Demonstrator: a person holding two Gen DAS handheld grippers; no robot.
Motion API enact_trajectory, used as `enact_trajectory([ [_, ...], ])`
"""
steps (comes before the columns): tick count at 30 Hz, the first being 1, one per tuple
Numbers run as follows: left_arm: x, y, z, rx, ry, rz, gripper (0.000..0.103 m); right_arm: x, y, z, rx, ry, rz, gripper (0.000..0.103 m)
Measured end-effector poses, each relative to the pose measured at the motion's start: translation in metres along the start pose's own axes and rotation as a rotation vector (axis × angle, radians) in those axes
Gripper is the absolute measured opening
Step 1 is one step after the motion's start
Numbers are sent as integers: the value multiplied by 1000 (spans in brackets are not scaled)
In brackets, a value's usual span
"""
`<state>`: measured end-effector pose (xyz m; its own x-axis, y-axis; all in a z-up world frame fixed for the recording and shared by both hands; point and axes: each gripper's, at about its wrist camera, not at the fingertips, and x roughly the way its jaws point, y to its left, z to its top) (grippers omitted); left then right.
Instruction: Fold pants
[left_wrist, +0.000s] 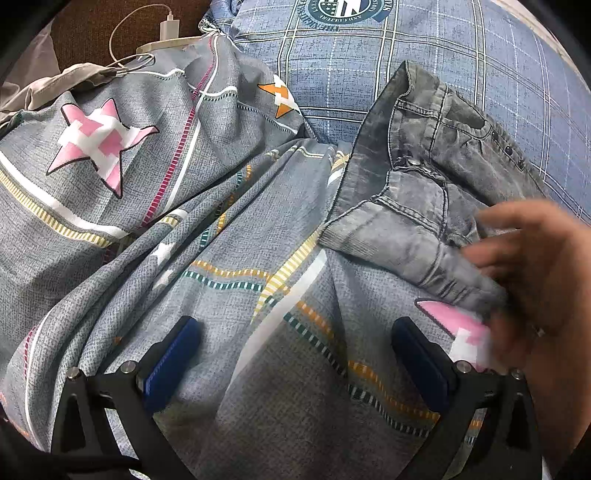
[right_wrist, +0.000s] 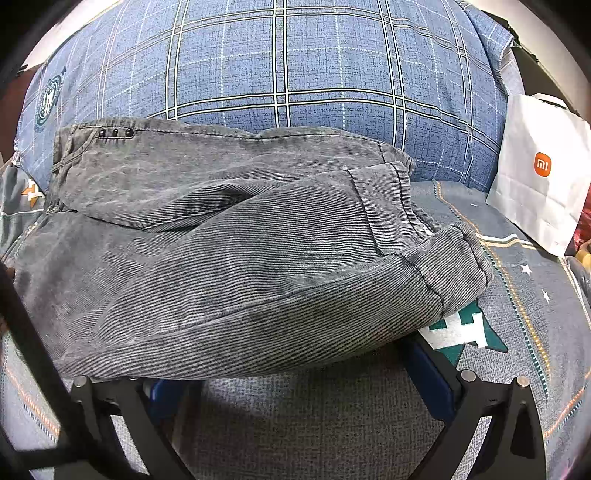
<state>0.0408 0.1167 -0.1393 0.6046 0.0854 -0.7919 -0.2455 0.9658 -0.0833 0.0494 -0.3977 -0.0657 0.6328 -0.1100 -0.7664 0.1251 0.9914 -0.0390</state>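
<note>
Left wrist view: left tongs spread wide, empty, hovering over the star-print quilt; waistband of the grey corduroy pants ahead-right, a bare hand touching it.

Right wrist view: right tongs open, nothing gripped, at the edge of the pants, which lie on the quilt against a blue plaid pillow. White paper bag far right.

Probably mid-fold, legs roughly doubled; next, pinch a hem and waistband, then bring together.

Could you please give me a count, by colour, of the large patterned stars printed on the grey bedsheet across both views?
Pink stars: 2
Orange stars: 1
Green stars: 1
Total: 4
</note>
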Motion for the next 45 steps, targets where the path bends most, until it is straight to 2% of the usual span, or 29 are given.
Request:
enact_trajectory([
  [9, 0, -1, 0, 3, 1, 4, 103, 0, 0, 0, 0, 0, 0, 103],
  [19, 1, 1, -1, 12, -2, -11, 103, 0, 6, -6, 57, 9, -58, 103],
  [24, 0, -1, 0, 20, 1, 3, 103, -20, 14, -30, 165, 45, -99, 103],
  [26, -1, 1, 0, 9, 0, -8, 103, -31, 25, -41, 175, 56, -83, 103],
  [30, -1, -2, 0, 8, 5, 18, 103, -55, 51, -68, 207, 62, -38, 103],
  [35, 0, 0, 0, 0, 1, 7, 103, -59, 73, -73, 136, 91, -28, 103],
  [41, 1, 0, 0, 1, 3, 2, 103, -56, 73, -73, 129, 90, -34, 103],
  [43, 3, -2, 4, 28, 13, 5, 103, -55, 74, -72, 138, 89, -43, 103],
  [45, 4, 2, 5, 17, 13, -20, 103, -53, 74, -68, 154, 102, -53, 103],
])
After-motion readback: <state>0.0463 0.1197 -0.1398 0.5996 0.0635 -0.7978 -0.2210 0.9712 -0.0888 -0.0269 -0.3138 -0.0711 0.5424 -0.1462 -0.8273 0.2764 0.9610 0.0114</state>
